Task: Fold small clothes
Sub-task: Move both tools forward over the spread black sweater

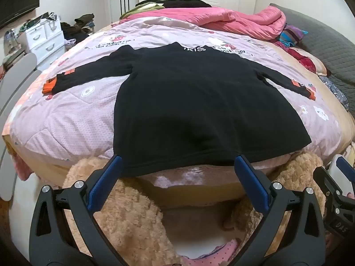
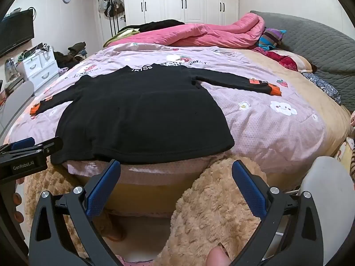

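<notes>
A small black long-sleeved top (image 1: pixel 199 102) lies flat on the pink quilt (image 1: pixel 73 119), back up, sleeves spread, with orange cuffs (image 1: pixel 49 86). Its hem hangs at the bed's near edge. It also shows in the right wrist view (image 2: pixel 142 113). My left gripper (image 1: pixel 178 164) is open, its blue pads just short of the hem, holding nothing. My right gripper (image 2: pixel 176 168) is open and empty, below the hem's right half. The left gripper's body (image 2: pixel 28 155) shows at the left edge of the right wrist view.
A bunched pink duvet (image 1: pixel 233 20) and dark clothes lie at the bed's far end. A grey headboard (image 1: pixel 328 44) is on the right. White drawers (image 1: pixel 44 40) stand left of the bed. A tan fluffy garment (image 2: pixel 217 210) is below the grippers.
</notes>
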Demonstrator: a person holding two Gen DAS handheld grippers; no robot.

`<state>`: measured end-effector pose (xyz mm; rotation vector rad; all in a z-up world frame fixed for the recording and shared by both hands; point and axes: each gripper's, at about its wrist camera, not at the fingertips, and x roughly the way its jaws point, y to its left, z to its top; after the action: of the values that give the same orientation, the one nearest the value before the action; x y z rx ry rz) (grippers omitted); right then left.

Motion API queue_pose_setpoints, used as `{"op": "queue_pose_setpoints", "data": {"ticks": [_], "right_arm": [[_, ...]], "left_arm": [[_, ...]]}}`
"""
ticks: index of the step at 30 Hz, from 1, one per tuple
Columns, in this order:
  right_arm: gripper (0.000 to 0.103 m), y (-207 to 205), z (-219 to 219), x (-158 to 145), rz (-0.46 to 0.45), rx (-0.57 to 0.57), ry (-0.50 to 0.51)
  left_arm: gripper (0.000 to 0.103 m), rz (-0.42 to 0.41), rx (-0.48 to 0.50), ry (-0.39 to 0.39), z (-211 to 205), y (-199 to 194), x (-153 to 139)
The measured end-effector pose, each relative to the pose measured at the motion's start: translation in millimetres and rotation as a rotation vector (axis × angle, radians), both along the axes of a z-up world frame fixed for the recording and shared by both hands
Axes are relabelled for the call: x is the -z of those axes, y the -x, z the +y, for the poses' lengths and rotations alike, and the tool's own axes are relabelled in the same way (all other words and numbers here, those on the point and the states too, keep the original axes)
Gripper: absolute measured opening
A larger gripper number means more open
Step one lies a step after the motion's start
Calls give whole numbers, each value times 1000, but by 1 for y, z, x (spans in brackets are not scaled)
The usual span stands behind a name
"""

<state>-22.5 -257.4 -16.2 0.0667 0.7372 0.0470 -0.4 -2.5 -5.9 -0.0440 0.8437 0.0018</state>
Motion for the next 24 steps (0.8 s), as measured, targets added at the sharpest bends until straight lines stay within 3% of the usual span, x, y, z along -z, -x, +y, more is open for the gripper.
{"op": "queue_pose_setpoints", "data": {"ticks": [24], "right_arm": [[99, 2, -1, -2, -6, -1, -6]], "left_arm": [[95, 2, 0, 0, -2, -1, 0]]}}
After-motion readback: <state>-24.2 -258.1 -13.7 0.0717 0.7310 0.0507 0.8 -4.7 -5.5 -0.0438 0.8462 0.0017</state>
